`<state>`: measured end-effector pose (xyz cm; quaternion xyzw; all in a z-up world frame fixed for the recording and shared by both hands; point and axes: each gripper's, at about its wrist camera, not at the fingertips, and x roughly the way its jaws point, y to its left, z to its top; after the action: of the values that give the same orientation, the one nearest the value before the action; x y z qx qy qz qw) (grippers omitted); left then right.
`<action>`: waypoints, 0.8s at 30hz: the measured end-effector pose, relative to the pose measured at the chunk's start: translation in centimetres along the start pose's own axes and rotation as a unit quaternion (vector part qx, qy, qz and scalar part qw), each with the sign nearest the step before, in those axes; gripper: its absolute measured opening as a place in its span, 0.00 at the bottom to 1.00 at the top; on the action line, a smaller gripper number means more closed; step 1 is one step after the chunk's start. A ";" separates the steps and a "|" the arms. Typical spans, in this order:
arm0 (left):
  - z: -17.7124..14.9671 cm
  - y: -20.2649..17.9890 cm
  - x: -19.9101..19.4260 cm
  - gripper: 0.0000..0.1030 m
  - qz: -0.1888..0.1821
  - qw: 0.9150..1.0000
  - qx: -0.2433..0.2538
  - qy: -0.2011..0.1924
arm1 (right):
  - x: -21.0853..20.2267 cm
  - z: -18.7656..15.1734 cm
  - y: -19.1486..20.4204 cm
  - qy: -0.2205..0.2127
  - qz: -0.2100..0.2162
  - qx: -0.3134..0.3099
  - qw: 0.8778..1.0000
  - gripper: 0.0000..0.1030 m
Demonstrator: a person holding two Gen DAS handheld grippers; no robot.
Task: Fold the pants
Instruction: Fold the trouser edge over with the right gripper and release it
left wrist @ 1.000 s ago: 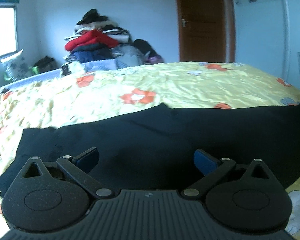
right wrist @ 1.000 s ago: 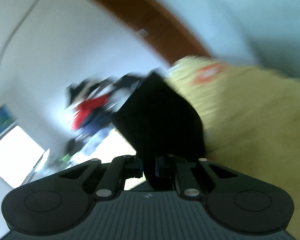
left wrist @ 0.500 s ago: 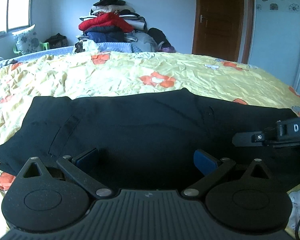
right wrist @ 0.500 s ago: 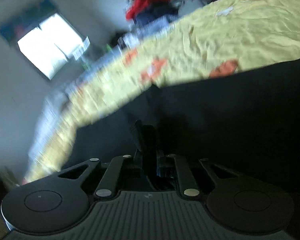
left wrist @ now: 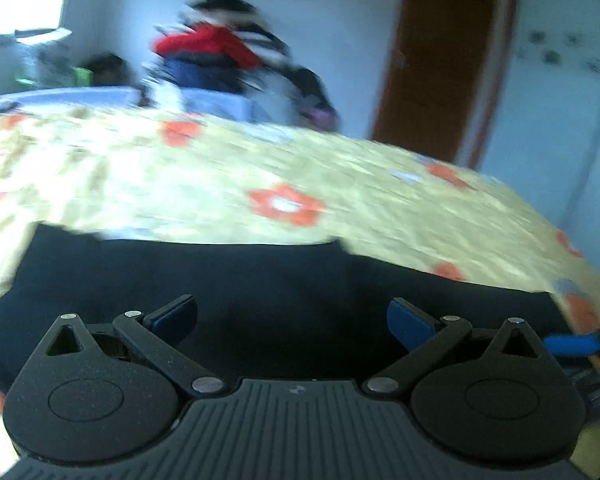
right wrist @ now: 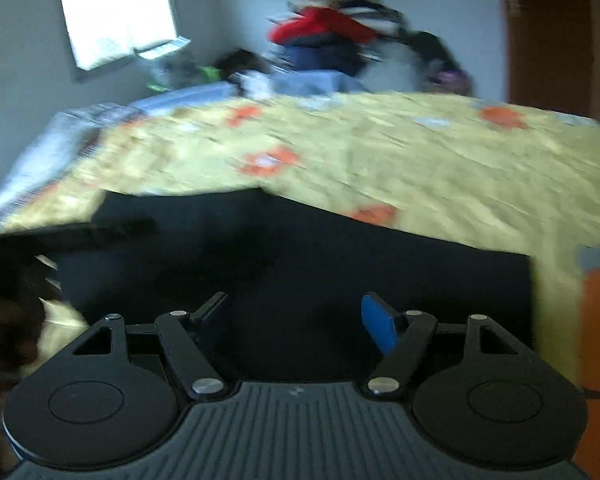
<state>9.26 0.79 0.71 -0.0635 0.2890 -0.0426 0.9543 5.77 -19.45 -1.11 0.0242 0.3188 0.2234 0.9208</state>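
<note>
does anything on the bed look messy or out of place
Nothing odd with the black pants: they lie flat on the yellow floral bedspread. The one untidy spot is the loose heap of clothes piled beyond the far edge of the bed.

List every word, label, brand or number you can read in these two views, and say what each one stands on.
None can be read.
A small pale mark on the left gripper body: too small to read.
The same mark on the right gripper body: too small to read.
The door and the wall show no lettering.
</note>
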 end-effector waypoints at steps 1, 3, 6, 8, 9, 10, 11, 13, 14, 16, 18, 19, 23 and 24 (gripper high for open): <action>0.5 -1.0 0.6 0.99 -0.026 0.999 0.014 0.013 | 0.5 -0.4 -0.2 0.011 -0.010 -0.003 1.000 0.70; 0.9 -2.8 1.7 0.99 -0.069 0.996 0.041 0.037 | 1.6 -1.2 -0.6 0.040 -0.007 -0.006 0.999 0.71; 0.9 -5.4 2.6 0.99 -0.094 0.992 0.072 0.042 | 1.1 -1.1 -1.0 0.035 0.008 -0.011 0.999 0.71; 0.6 -6.5 2.8 0.99 -0.089 0.992 0.083 0.022 | 0.4 -0.1 -2.0 0.012 -0.009 -0.004 1.000 0.71; 0.6 -6.9 3.1 0.99 -0.088 0.992 0.088 0.008 | 0.4 0.5 -2.6 0.004 -0.028 -0.007 1.000 0.71; 0.5 -7.2 3.4 0.99 -0.091 0.992 0.090 -0.001 | 0.4 0.9 -3.0 -0.003 -0.049 -0.015 0.999 0.71; 0.6 -7.3 3.8 0.99 -0.093 0.992 0.089 -0.002 | 0.7 1.5 -3.7 -0.009 -0.068 -0.022 0.997 0.71; 0.6 -7.7 5.1 0.99 -0.100 0.991 0.088 0.017 | 1.8 2.0 -5.1 0.003 -0.079 -0.016 0.997 0.71; 0.4 -7.8 6.0 0.99 -0.100 0.990 0.089 0.033 | 2.8 2.2 -5.8 0.011 -0.072 -0.008 0.997 0.71; 0.1 -7.9 8.0 0.99 -0.078 0.990 0.101 0.066 | 4.3 2.1 -6.8 0.025 -0.062 0.004 0.998 0.71; -0.5 -7.9 9.6 1.00 -0.053 0.989 0.109 0.084 | 5.2 1.8 -6.7 0.021 -0.088 -0.022 0.996 0.71; -0.6 -7.7 9.4 1.00 -0.052 0.990 0.108 0.073 | 5.3 1.6 -6.5 0.022 -0.100 -0.029 0.994 0.71; -0.5 -7.8 7.7 1.00 -0.031 0.990 0.118 0.073 | 4.2 1.9 -5.2 0.014 -0.144 -0.033 0.989 0.71; -0.8 -7.8 7.1 1.00 -0.032 0.989 0.129 0.071 | 3.5 1.8 -4.5 0.005 -0.144 -0.045 0.989 0.71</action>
<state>14.29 -7.79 -2.71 0.0541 0.3455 -0.1145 0.9298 11.04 -21.80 -2.57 -0.0642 0.3128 0.1026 0.9421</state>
